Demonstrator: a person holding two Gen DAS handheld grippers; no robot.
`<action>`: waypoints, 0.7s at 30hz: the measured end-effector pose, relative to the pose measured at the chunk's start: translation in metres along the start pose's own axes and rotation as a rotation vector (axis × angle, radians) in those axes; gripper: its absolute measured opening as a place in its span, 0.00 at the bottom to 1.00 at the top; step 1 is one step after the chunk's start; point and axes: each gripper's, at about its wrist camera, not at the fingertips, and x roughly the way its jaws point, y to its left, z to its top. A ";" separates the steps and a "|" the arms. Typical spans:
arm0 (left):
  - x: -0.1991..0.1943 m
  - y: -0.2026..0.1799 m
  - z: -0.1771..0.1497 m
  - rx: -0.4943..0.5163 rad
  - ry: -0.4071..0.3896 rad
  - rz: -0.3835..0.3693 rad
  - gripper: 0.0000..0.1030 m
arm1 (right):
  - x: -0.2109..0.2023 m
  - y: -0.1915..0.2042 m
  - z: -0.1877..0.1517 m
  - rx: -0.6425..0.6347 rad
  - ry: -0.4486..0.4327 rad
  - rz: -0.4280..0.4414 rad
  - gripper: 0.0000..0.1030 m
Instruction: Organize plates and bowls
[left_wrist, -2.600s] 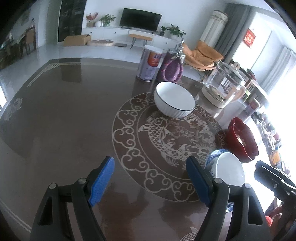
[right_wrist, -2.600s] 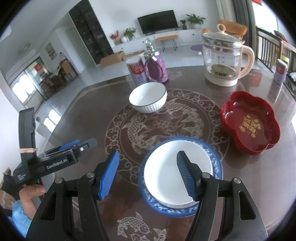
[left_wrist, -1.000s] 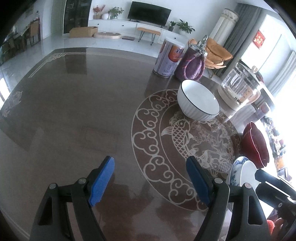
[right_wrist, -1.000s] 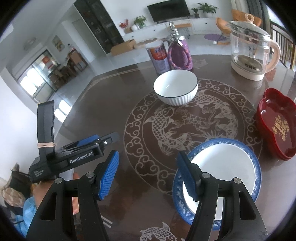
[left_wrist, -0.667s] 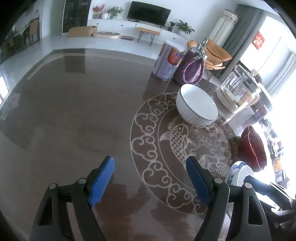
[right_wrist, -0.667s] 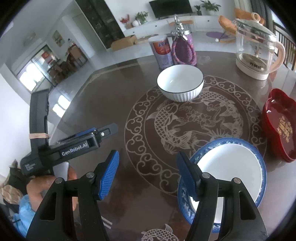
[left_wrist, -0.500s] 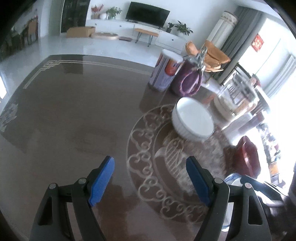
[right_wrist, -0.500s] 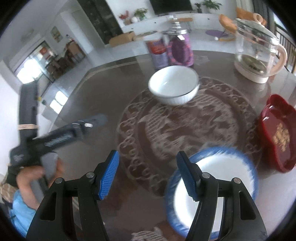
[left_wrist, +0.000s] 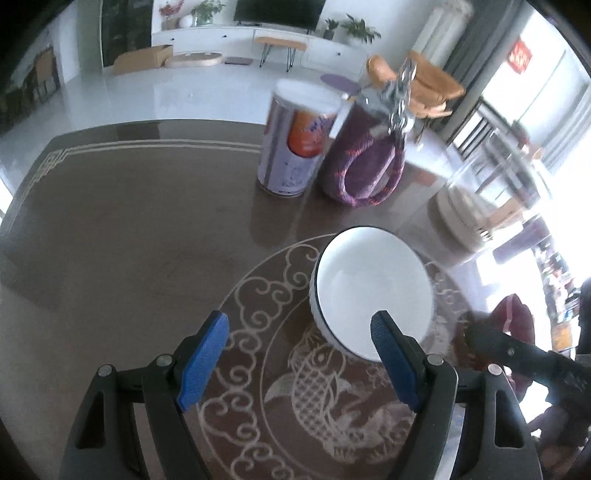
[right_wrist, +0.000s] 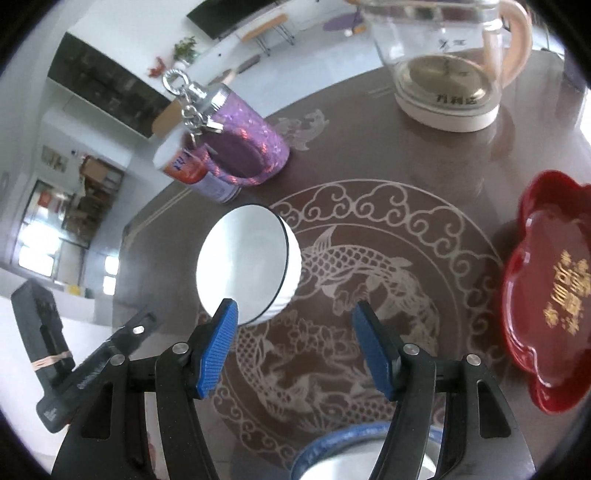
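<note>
Left gripper (left_wrist: 297, 356) and right gripper (right_wrist: 295, 343), both wide and empty, are closing in on the white bowl (left_wrist: 371, 291); next: straddle its rim, pinch, carry toward the blue-rimmed plate (right_wrist: 332, 448).

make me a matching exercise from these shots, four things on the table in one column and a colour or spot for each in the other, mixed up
Things:
1. bowl
2. flower-shaped tray
3. glass kettle
4. plate

Descriptions:
A. red with gold characters, at the right edge of the right wrist view
B. blue rim, at the bottom edge of the right wrist view, behind the tool
C. white with a thin dark rim and ribbed wall, on the edge of the carp medallion
D. clear body on a cream base, pinkish handle, at the far side of the table

Pairs: 1-C, 2-A, 3-D, 4-B
</note>
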 end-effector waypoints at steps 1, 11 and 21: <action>0.005 -0.002 0.002 0.005 0.006 0.008 0.74 | 0.004 0.002 0.001 -0.009 0.005 -0.005 0.67; 0.040 -0.013 0.010 0.014 0.056 0.044 0.36 | 0.046 0.009 0.019 -0.025 0.036 -0.054 0.65; 0.042 -0.022 0.002 0.036 0.061 0.040 0.11 | 0.063 -0.008 0.017 0.043 0.084 0.045 0.17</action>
